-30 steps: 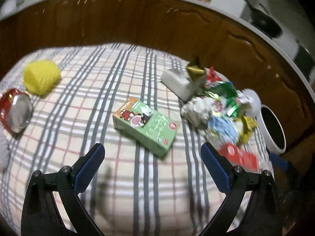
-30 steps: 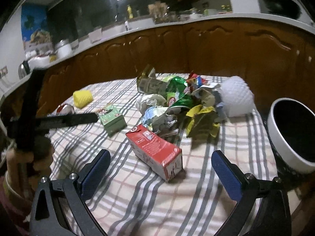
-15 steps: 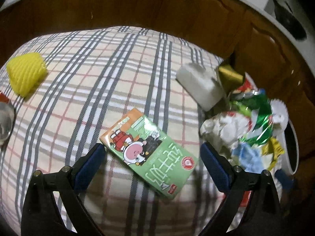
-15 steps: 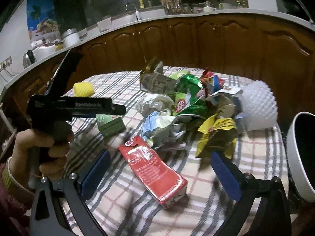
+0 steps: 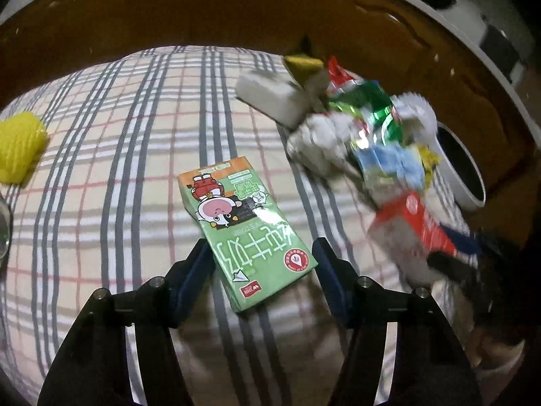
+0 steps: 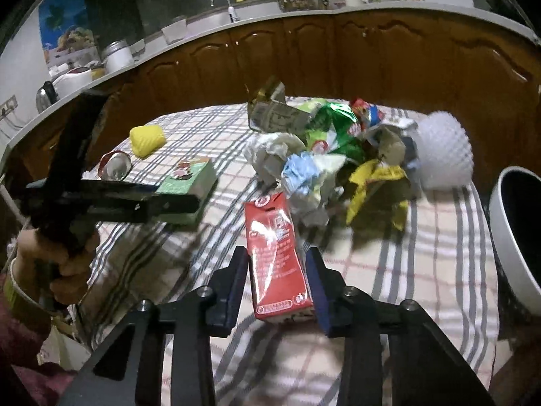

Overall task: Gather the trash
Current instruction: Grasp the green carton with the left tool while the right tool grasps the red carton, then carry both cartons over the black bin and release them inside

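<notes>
A green milk carton (image 5: 243, 230) lies on the checked tablecloth (image 5: 111, 155). My left gripper (image 5: 262, 260) has its blue pads on both sides of the carton's near end, closed on it. A red carton (image 6: 275, 250) sits between the pads of my right gripper (image 6: 278, 272), which is shut on its near end. The green carton (image 6: 189, 186) and the left gripper's body (image 6: 111, 199) show at the left of the right wrist view. The red carton (image 5: 412, 226) appears blurred in the left wrist view.
A pile of crumpled wrappers and paper (image 6: 324, 155) lies mid-table, with a white foam net (image 6: 443, 149) beside it. A white bin (image 6: 517, 237) stands at the right table edge. A yellow foam net (image 6: 147, 137) and a crushed red can (image 6: 115, 165) lie at the left.
Both grippers moved forward and down onto their cartons and closed, the left on the green carton, the right on the red one.
</notes>
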Demonstrator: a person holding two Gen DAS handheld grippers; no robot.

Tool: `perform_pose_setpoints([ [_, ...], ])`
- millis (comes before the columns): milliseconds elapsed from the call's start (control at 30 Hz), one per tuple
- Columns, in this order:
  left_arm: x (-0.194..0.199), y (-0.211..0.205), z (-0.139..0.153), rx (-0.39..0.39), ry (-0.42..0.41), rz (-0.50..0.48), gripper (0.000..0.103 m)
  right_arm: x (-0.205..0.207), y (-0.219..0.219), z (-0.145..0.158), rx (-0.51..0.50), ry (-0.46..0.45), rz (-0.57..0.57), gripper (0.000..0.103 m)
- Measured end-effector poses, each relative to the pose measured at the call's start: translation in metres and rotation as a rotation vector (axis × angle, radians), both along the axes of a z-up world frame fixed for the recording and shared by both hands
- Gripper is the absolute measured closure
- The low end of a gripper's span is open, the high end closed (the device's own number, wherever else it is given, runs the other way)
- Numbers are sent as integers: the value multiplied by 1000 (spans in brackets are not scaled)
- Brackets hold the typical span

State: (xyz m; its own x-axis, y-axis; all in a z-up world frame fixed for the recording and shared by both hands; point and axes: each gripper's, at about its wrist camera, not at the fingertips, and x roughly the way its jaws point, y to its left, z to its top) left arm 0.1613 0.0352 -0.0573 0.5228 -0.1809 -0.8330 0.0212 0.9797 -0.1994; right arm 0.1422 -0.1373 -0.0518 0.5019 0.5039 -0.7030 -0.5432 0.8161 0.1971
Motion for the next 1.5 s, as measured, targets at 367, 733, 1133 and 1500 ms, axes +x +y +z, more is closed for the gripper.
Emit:
perform_pose_setpoints([
  [367,-2,-1,-6,35,-34,57,43,8,18,-5,-27,28,-4,69],
  [733,-34,-36,46,-1,-196,-62,47,-41,-39,31,133,-50,-108,71],
  [1133,-34,-105,78,-60,-284,-228,48,-49,-111,50,184,-97,-311,71],
  [1500,-10,-167,91,-77,-316,-345,48,-42,-166,55,187,-126,-449,71],
])
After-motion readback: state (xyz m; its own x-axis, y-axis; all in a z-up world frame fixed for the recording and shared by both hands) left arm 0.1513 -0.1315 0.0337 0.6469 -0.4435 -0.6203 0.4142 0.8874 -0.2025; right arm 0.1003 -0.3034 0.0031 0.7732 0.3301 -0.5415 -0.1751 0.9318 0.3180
